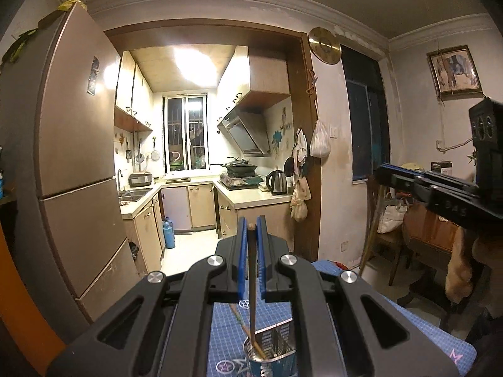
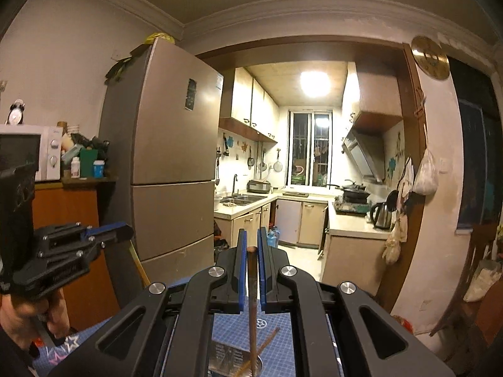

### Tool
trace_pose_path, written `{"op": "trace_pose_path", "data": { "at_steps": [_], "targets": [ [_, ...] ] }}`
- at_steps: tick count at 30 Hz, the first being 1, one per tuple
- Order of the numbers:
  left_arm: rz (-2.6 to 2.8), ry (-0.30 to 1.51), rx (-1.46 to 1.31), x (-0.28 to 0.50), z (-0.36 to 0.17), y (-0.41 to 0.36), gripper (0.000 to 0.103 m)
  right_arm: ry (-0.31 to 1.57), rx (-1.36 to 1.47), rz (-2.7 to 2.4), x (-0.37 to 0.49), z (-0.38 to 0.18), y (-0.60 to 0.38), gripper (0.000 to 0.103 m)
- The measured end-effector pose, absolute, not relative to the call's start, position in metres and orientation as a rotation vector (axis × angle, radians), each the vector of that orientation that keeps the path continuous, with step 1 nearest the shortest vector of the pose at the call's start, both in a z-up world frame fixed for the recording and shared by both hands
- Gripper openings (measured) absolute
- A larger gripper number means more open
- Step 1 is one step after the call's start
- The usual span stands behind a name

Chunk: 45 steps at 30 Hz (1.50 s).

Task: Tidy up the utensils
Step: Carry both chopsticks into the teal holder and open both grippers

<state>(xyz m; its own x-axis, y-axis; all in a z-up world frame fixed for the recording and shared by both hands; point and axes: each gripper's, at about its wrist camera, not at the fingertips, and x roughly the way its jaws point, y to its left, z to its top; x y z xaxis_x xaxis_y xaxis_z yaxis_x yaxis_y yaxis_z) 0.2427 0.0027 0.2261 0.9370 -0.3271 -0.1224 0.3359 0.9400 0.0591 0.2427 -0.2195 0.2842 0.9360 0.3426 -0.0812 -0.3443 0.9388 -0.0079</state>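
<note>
My left gripper is shut on a thin brown chopstick that hangs straight down, its lower end inside a metal utensil holder on a blue grid mat. A second stick leans in the holder. My right gripper is shut on a thicker brown stick that also reaches down into the metal holder, where another stick leans. The right gripper shows in the left wrist view, and the left gripper in the right wrist view.
A tall fridge stands at the left of a kitchen doorway. A microwave sits on an orange cabinet. A wooden chair and a dark table stand at the right. The blue mat covers the table below.
</note>
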Motion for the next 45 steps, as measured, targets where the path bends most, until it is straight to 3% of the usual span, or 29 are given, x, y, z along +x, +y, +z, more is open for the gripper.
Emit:
{"op": "trace_pose_path", "data": {
  "at_steps": [22, 34, 39, 45],
  "targets": [
    [-0.365, 0.277, 0.084, 0.297, 0.158, -0.024, 0.005, 0.241, 0.040, 0.379, 0.317, 0.200, -0.202, 0.008],
    [-0.366, 0.307, 0.080, 0.304, 0.154, -0.027, 0.006, 0.254, 0.038, 0.380, 0.319, 0.188, -0.199, 0.008],
    [-0.365, 0.302, 0.074, 0.300, 0.154, -0.025, 0.029, 0.237, 0.032, 0.373, 0.312, 0.194, -0.201, 0.019],
    [-0.352, 0.272, 0.077, 0.285, 0.168, -0.021, 0.033, 0.191, 0.007, 0.373, 0.279, 0.215, -0.203, 0.022]
  ]
}}
